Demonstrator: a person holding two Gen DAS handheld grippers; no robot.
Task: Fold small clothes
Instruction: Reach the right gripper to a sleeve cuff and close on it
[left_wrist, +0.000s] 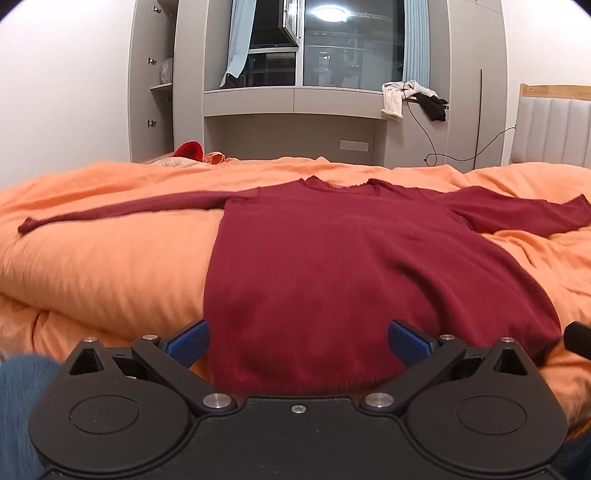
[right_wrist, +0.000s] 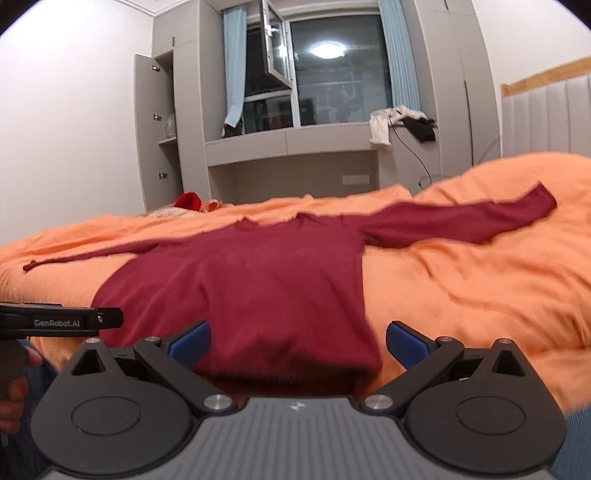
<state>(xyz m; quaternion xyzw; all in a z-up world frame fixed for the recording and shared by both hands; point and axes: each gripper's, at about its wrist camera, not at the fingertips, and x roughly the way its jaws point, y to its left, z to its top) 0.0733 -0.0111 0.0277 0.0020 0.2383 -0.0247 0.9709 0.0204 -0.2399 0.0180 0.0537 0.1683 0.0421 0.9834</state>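
Dark red sweater (left_wrist: 332, 266) lay flat on the orange duvet (left_wrist: 103, 266) of the bed, hem toward the person, both sleeves spread out sideways. Left tool (left_wrist: 298, 341) and right tool (right_wrist: 297, 341) both wide open, holding nothing, each poised at the hem. Folding seemingly not begun. Judged next move: bring a sleeve (right_wrist: 458, 221) in across the body, gripping near the cuff so the knit doesn't bunch.
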